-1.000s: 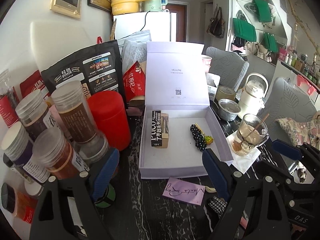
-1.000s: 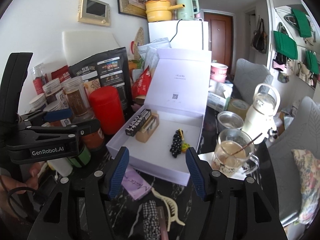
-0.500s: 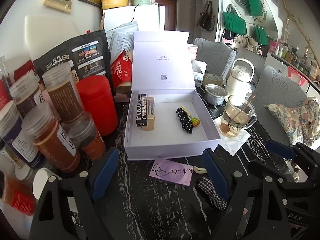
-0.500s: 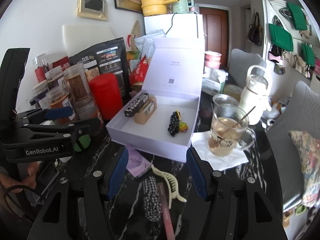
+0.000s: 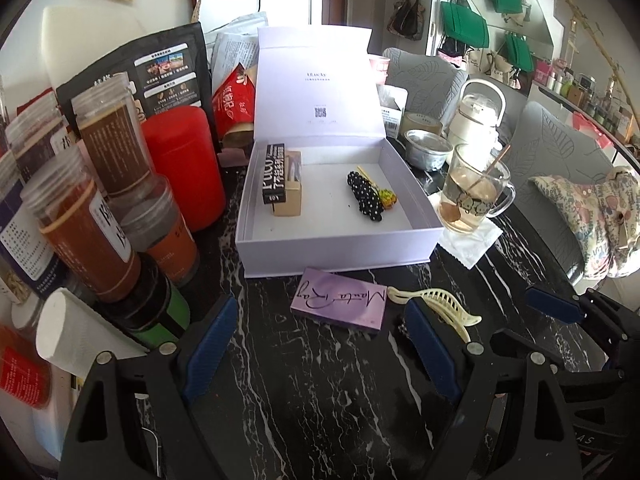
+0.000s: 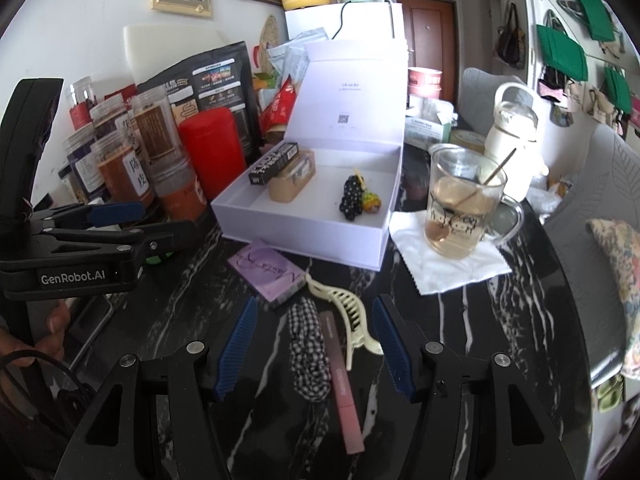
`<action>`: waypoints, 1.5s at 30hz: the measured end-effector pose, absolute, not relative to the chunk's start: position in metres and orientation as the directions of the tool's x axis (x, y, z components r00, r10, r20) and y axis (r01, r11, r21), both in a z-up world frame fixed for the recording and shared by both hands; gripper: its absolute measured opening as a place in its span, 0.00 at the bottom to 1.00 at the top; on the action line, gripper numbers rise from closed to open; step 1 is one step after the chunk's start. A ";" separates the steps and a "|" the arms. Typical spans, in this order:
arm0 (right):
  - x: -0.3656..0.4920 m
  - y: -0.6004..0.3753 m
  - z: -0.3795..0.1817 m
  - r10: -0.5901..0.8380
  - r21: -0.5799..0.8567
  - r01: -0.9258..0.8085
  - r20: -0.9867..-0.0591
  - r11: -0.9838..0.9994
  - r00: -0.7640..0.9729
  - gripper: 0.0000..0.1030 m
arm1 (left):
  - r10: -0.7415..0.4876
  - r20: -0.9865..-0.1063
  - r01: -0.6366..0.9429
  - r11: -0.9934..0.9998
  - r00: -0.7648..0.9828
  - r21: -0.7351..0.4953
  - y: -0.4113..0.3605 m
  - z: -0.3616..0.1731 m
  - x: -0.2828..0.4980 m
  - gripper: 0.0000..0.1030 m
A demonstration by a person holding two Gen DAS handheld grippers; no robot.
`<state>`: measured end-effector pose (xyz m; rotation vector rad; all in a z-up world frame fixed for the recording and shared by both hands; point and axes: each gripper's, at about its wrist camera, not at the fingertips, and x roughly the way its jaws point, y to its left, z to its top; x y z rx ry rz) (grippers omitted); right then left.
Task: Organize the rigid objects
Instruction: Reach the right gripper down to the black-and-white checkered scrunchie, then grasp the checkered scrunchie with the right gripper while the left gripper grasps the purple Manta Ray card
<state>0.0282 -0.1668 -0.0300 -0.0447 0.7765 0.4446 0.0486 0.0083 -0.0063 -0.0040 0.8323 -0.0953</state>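
Both grippers hang open and empty over the black table. Between the right gripper's jaws lie a checked scrunchie, a pink tube and a cream claw clip; the box sits just beyond. Ahead of the left gripper lies a purple card. Closing here risks pinching several items together, or knocking the nearby glass mug.

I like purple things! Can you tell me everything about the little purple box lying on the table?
The purple box is small, flat and rectangular, looks like cardboard, with dark cursive writing across its lilac top. It is closed and lies flat on the black marbled table, just in front of the open white box. The cream hair claw lies against one corner. No gripper touches it.
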 end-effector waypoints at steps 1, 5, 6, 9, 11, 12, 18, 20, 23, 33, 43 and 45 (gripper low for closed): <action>0.028 -0.167 -0.034 0.372 0.128 -0.401 -0.692 0.907 0.618 0.59 | -0.088 -0.741 0.086 0.995 0.665 -0.041 0.008 -0.009 0.048 0.83; 0.028 -0.168 -0.045 0.374 0.141 -0.398 -0.707 0.906 0.600 0.59 | -0.095 -0.751 0.099 0.994 0.653 -0.039 0.006 -0.018 0.047 0.83; 0.028 -0.168 -0.047 0.375 0.144 -0.399 -0.710 0.906 0.595 0.58 | -0.097 -0.756 0.101 0.994 0.647 -0.041 0.006 -0.020 0.047 0.83; 0.028 -0.169 -0.054 0.383 0.152 -0.404 -0.715 0.902 0.584 0.57 | -0.101 -0.763 0.103 0.994 0.638 -0.046 0.006 -0.027 0.046 0.83; 0.028 -0.168 -0.059 0.389 0.154 -0.413 -0.719 0.898 0.576 0.54 | -0.105 -0.767 0.103 0.993 0.633 -0.050 0.007 -0.031 0.047 0.83; 0.029 -0.167 -0.061 0.391 0.155 -0.418 -0.722 0.895 0.571 0.53 | -0.107 -0.770 0.105 0.993 0.629 -0.052 0.007 -0.033 0.047 0.83; 0.036 -0.158 -0.077 0.413 0.163 -0.455 -0.740 0.876 0.531 0.49 | -0.090 -0.774 0.090 0.995 0.627 -0.043 0.014 -0.042 0.046 0.83; 0.040 -0.154 -0.083 0.418 0.167 -0.464 -0.748 0.870 0.515 0.47 | -0.086 -0.770 0.083 0.996 0.632 -0.043 0.017 -0.045 0.046 0.83; 0.046 -0.150 -0.091 0.429 0.180 -0.475 -0.760 0.861 0.489 0.45 | -0.093 -0.779 0.074 0.995 0.620 -0.060 0.021 -0.050 0.047 0.83; 0.054 -0.136 -0.106 0.408 0.159 -0.487 -0.787 0.859 0.463 0.42 | -0.105 -0.787 0.066 0.995 0.608 -0.081 0.028 -0.060 0.059 0.83; 0.049 -0.143 -0.099 0.408 0.155 -0.490 -0.786 0.858 0.464 0.21 | -0.158 -0.799 0.157 0.984 0.581 -0.081 0.005 -0.067 0.086 0.83; 0.045 -0.151 -0.090 0.396 0.144 -0.474 -0.776 0.869 0.491 0.21 | -0.177 -0.800 0.177 0.980 0.574 -0.089 0.000 -0.069 0.093 0.83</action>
